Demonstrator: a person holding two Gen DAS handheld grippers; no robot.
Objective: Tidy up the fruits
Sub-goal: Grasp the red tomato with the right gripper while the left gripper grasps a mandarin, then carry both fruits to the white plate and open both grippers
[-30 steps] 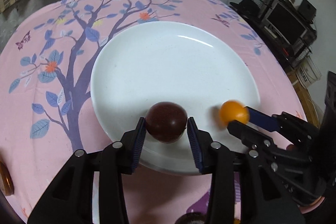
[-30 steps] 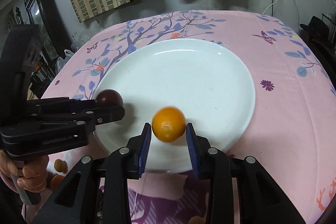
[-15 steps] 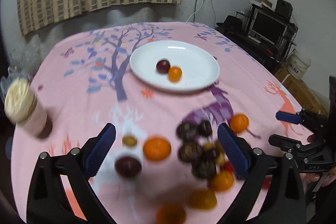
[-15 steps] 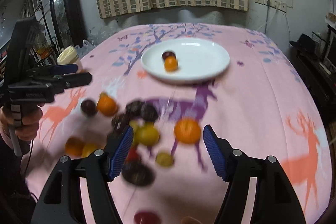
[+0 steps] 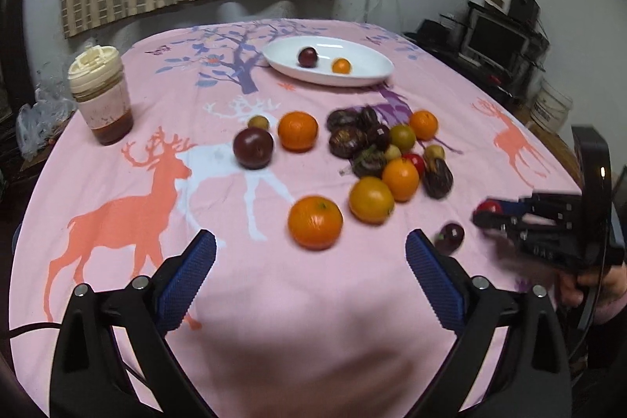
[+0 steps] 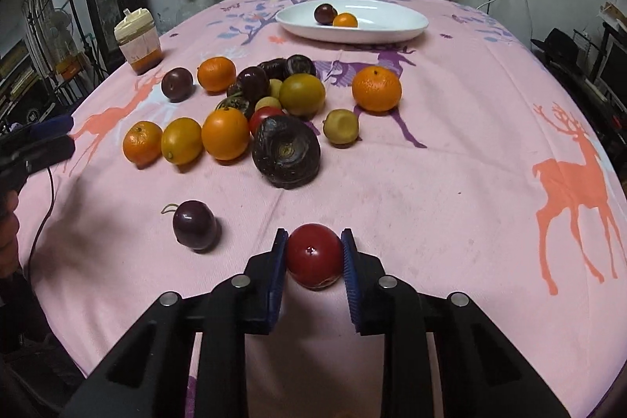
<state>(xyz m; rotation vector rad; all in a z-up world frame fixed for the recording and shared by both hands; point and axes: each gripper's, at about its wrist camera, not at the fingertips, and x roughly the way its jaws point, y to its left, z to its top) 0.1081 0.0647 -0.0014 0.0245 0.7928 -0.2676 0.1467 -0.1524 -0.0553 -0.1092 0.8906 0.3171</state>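
Note:
A white plate [image 5: 368, 75] [image 6: 392, 26] at the far end of the table holds a dark plum [image 5: 307, 57] and a small orange [image 5: 341, 66]. Several oranges, plums and dark fruits lie in a pile [image 5: 376, 151] [image 6: 250, 104] mid-table. My right gripper [image 6: 313, 259] is shut on a red tomato [image 6: 313, 255] near the front edge; it also shows in the left wrist view [image 5: 490, 212]. My left gripper [image 5: 309, 257] is open and empty above the cloth, just short of an orange [image 5: 315, 222]. A dark plum [image 6: 194, 225] lies left of the tomato.
A jar with a cream lid [image 5: 101, 96] [image 6: 138, 42] stands at the table's left side. The pink deer-print cloth [image 5: 117, 206] covers the table. Shelves and a monitor [image 5: 493, 40] stand beyond the right edge.
Both grippers left the plum and small orange on the plate and pulled back to the near fruit pile. The right gripper has since closed on a red tomato; the left is wide open.

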